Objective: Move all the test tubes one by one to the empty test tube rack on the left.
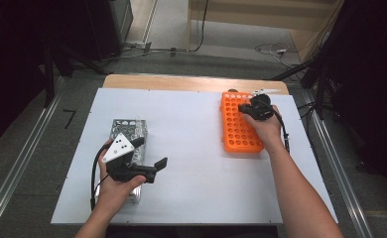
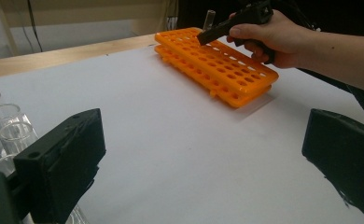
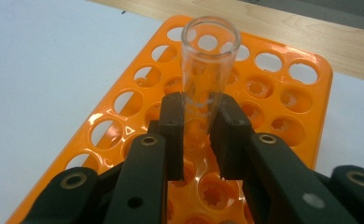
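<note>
— Desk [image 1: 191,148] first, from the high view: what have you got?

— I see a white sheet over it, with a wooden strip bare at the far edge. My left gripper [image 1: 152,159] sits near the front left, over a metal wire rack [image 1: 127,130]; its fingers are spread wide, with nothing between them. My right gripper [image 1: 245,108] is at the far right, above the far end of the orange tube rack [image 1: 236,131], which lies flat on the sheet. The two racks are well apart.

— And the left gripper view?

— My own two fingers [image 2: 63,163] stand far apart at the bottom corners, bare sheet between them. Clear glass tubes [image 2: 10,126] stand upright at the left edge, just beside the left finger. Across the desk I see the orange tube rack [image 2: 217,65] and the right hand [image 2: 269,37] over it, its gripper holding a clear test tube [image 2: 209,18] that sticks up above the rack's far corner.

— The right gripper view?

— Here the fingers [image 3: 173,135] pinch the test tube [image 3: 208,70] from both sides, partway down its length. The tube's open mouth points up and away from the camera, and its lower part runs down between the fingers towards the rack [image 3: 306,93]. I cannot tell whether its bottom is in a hole or above one. The holes around it look empty.
</note>
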The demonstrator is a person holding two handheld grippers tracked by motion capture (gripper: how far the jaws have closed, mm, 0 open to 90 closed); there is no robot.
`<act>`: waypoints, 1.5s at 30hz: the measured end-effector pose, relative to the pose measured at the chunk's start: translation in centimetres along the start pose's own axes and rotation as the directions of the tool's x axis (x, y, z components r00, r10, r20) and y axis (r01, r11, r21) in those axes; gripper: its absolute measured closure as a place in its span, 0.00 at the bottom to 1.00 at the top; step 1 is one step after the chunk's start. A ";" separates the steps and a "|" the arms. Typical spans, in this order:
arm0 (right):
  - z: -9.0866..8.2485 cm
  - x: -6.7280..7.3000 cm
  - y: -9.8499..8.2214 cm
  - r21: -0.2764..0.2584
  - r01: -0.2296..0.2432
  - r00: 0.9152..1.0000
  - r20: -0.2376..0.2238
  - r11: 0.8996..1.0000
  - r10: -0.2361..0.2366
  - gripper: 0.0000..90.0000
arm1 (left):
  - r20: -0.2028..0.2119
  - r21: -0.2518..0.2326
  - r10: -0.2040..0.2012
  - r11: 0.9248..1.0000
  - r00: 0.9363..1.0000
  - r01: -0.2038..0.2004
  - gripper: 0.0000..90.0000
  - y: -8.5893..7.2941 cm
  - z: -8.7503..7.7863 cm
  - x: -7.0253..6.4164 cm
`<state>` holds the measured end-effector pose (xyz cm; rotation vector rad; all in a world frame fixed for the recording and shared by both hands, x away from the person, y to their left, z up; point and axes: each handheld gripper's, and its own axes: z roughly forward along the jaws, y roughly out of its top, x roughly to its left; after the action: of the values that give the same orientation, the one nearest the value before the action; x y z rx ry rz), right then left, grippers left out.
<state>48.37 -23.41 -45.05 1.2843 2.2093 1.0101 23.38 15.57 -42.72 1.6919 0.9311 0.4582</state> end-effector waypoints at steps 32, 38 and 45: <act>-7.7 2.7 -2.4 -0.199 0.008 0.995 -0.099 0.980 -0.028 0.82 | 0.019 0.010 0.020 1.000 1.000 -0.020 0.00 0.1 0.8 -0.8; -9.3 4.2 -3.7 -0.208 0.042 0.987 -0.142 0.977 -0.073 0.82 | 0.021 0.014 0.026 1.000 0.999 -0.026 0.00 0.1 0.9 -1.0; -10.8 6.3 -5.4 -0.210 0.078 0.972 -0.203 0.975 -0.122 0.82 | 0.028 0.019 0.033 0.999 0.999 -0.033 0.00 0.1 1.1 -1.4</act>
<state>35.19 -23.89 -41.78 1.0049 2.2324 1.3477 23.30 13.78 -42.78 1.7291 0.8908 0.4476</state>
